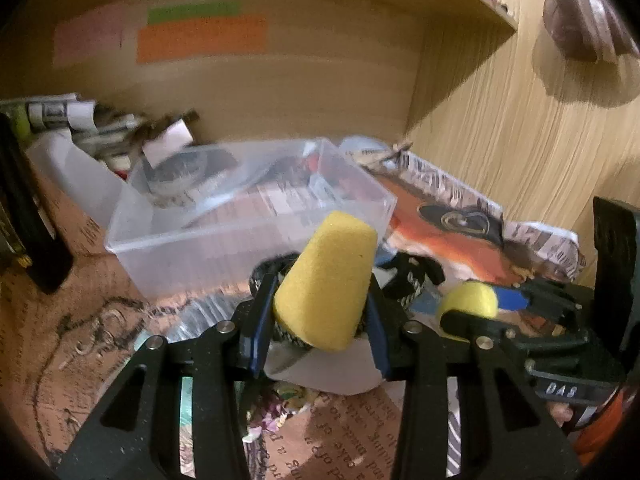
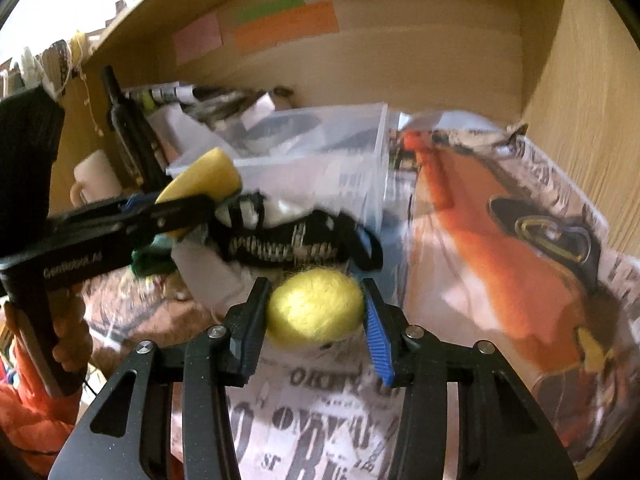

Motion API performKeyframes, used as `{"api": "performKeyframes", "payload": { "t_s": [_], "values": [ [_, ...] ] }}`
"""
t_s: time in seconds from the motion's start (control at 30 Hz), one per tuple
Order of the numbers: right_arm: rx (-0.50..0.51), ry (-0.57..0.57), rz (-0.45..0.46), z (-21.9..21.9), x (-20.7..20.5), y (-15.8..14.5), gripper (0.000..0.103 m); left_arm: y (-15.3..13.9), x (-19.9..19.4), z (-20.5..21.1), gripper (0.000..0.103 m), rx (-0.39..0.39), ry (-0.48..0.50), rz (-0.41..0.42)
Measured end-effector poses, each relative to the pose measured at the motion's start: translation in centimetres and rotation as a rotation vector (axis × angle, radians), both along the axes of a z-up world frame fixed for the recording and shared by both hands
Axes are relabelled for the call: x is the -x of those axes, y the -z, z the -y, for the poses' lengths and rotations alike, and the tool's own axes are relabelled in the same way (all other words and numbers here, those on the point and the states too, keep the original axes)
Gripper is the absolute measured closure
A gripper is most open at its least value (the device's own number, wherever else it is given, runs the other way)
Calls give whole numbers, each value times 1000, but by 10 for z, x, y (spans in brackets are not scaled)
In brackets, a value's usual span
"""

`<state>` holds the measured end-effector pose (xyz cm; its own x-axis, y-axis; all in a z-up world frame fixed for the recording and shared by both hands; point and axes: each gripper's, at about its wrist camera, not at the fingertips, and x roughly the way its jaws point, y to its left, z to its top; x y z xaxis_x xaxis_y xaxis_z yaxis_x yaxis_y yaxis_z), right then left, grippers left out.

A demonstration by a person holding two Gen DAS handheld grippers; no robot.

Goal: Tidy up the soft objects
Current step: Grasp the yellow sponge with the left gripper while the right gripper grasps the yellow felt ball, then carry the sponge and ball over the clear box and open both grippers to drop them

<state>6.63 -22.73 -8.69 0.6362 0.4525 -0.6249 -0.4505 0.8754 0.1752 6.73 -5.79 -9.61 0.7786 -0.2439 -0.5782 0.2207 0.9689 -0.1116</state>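
Note:
My left gripper (image 1: 320, 320) is shut on a yellow cone-shaped sponge (image 1: 326, 284) and holds it in front of a clear plastic box (image 1: 224, 216). It shows from the side in the right wrist view (image 2: 188, 204), with the sponge (image 2: 204, 178) at the box's near left corner. My right gripper (image 2: 316, 308) is shut on a fuzzy yellow ball (image 2: 316, 306); it also shows in the left wrist view (image 1: 472, 312) with the ball (image 1: 470, 298). A black and white knitted band (image 2: 288, 240) lies between the grippers and the box (image 2: 328, 148).
The desk is covered with printed paper (image 2: 320, 420) and an orange and black picture sheet (image 2: 500, 240). A second translucent tub (image 1: 72, 168) with rolled papers stands at the back left. A white mug (image 2: 96, 180) and a dark bottle (image 2: 120, 120) stand left. Wooden walls close the back and right.

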Motion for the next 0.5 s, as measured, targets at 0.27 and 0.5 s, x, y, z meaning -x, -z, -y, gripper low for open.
{"api": "performKeyframes", "payload": {
  "t_s": [0.27,0.5],
  "values": [
    [-21,4,150,-6,-15,-46,61,-38,4,-19,62,6,-58,109],
    [-41,-14,239,-17,-35,-75,61,-64,-9,-54,62,8,-150,153]
  ]
}}
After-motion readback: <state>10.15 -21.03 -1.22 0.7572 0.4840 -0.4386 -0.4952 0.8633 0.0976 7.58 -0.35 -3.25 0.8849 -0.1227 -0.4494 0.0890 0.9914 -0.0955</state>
